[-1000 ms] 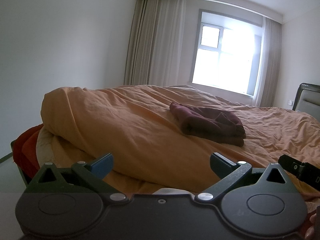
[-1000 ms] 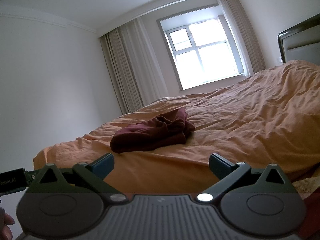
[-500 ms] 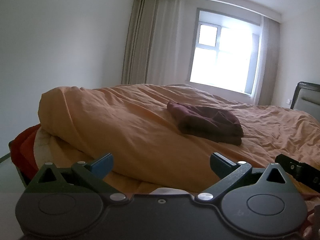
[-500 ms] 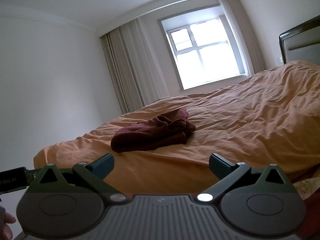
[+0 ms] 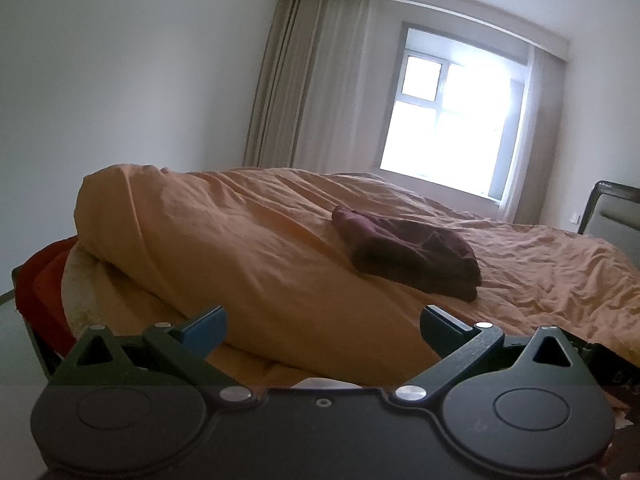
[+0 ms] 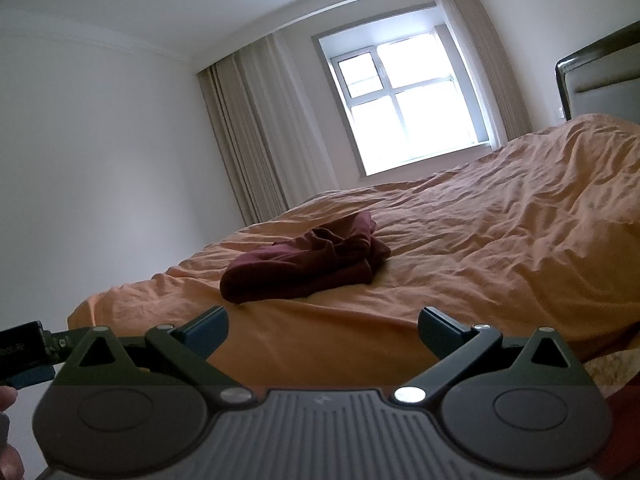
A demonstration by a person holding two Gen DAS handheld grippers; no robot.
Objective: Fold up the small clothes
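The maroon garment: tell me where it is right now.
The maroon garment lies bunched on the orange duvet, ahead of both open tools and touching neither. It sits right of centre in the left wrist view and left of centre in the right wrist view.

Bed [image 5: 256, 248] covered by rumpled orange duvet [image 6: 480, 240]; on top, one crumpled maroon garment [image 5: 412, 256], possibly loosely folded. At near corner, red fabric [image 5: 44, 280] beneath duvet.
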